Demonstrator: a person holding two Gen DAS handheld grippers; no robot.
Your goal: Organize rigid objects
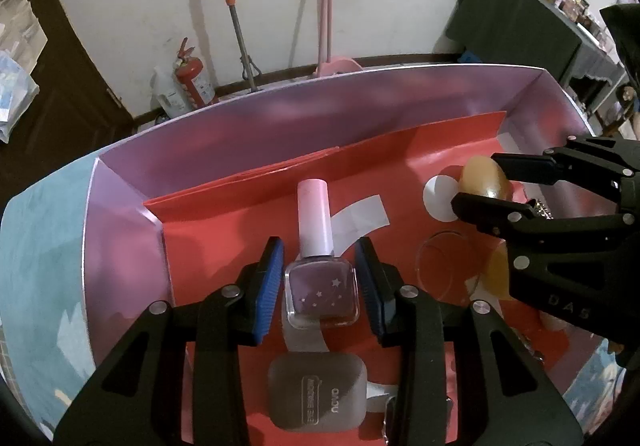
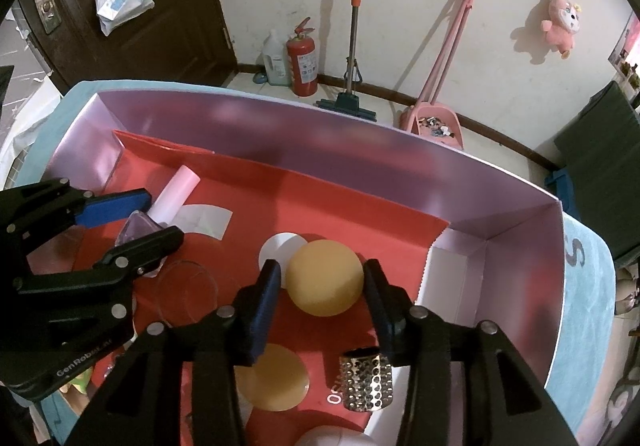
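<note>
A nail polish bottle (image 1: 315, 214) with a pale pink cap and purple glass lies in the lilac box (image 1: 280, 122) on its red paper lining. My left gripper (image 1: 319, 282) is shut on the glass body, blue pads against both sides; the right wrist view shows the left gripper (image 2: 164, 216) at the left, with the pink cap (image 2: 176, 190) sticking out past it. A tan ball (image 2: 325, 278) rests on the red lining. My right gripper (image 2: 324, 286) straddles it, open, with a thin gap beside the left pad. The left wrist view shows the right gripper (image 1: 476, 182) at the far right.
A grey earbud case (image 1: 316, 394) lies just below the bottle. A clear round lid (image 1: 444, 266), a flat tan disc (image 2: 272, 378) and a studded metal cylinder (image 2: 366, 380) lie near the ball. A white round sticker (image 1: 440, 198) is on the lining. Tall box walls (image 2: 360, 162) ring everything.
</note>
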